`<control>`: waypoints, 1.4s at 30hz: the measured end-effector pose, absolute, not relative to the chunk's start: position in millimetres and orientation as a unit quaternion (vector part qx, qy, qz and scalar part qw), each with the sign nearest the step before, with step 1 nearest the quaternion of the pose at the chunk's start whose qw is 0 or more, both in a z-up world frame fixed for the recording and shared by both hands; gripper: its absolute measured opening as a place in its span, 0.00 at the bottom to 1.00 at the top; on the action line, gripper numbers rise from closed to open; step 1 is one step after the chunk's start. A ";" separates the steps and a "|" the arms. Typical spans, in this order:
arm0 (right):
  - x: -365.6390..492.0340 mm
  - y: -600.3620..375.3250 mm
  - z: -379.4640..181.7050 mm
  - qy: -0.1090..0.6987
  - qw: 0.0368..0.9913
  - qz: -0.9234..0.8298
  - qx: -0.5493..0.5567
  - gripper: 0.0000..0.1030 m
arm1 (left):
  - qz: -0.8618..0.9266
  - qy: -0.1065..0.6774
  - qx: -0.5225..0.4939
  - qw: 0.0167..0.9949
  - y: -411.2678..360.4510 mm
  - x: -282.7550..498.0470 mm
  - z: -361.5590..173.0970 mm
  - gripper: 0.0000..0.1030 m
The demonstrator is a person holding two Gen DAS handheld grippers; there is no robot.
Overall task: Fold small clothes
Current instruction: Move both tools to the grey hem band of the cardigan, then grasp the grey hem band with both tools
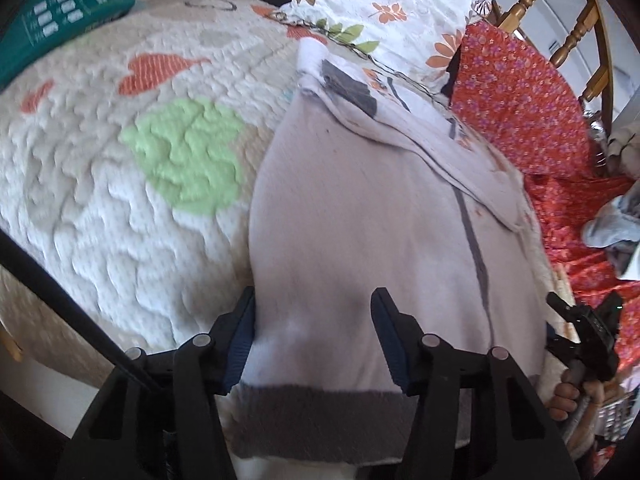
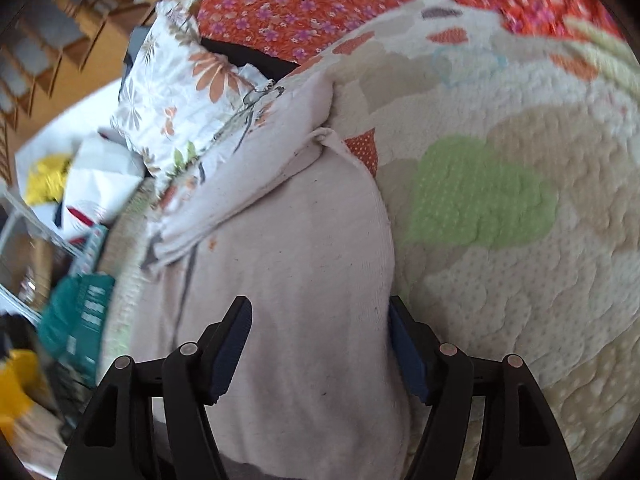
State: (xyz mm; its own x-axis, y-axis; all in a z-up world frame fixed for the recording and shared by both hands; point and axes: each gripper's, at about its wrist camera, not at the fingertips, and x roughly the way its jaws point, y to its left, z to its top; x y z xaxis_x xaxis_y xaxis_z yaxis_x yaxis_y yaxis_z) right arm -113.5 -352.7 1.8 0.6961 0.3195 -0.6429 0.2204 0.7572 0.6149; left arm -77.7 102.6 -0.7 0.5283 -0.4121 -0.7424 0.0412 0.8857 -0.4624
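Note:
A pale lilac-grey small garment (image 1: 360, 216) with a dark grey hem band (image 1: 320, 420) and a thin grey seam lies flat on the quilt (image 1: 120, 184), one sleeve folded across its top. My left gripper (image 1: 314, 340) is open, jaws wide apart over the garment's near hem. The right gripper (image 1: 580, 332) shows at the right edge, held in a hand. In the right wrist view the same garment (image 2: 300, 260) lies on the quilt (image 2: 520, 280), and my right gripper (image 2: 320, 344) is open, jaws astride its near edge.
A floral white pillow (image 1: 384, 12) and red flowered cloth (image 1: 520, 112) lie beyond the garment. A teal package (image 1: 60, 12) sits at the far left. A wooden chair (image 1: 560, 12) stands behind. More clothes (image 1: 616, 220) are heaped at the right.

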 end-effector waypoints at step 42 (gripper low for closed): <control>-190.1 -300.4 -30.6 0.441 0.795 0.126 0.397 0.36 | -0.183 0.521 -0.267 0.790 107.8 -115.4 -36.8 0.30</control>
State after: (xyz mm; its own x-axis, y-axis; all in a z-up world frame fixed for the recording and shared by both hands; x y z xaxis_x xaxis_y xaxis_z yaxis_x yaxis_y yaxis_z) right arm -190.1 -300.4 -30.6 0.5794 0.5500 -0.6015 0.1507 0.6530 0.7422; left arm -115.4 107.8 -36.8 0.3900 -0.5668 -0.7257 0.0099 0.7906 -0.6123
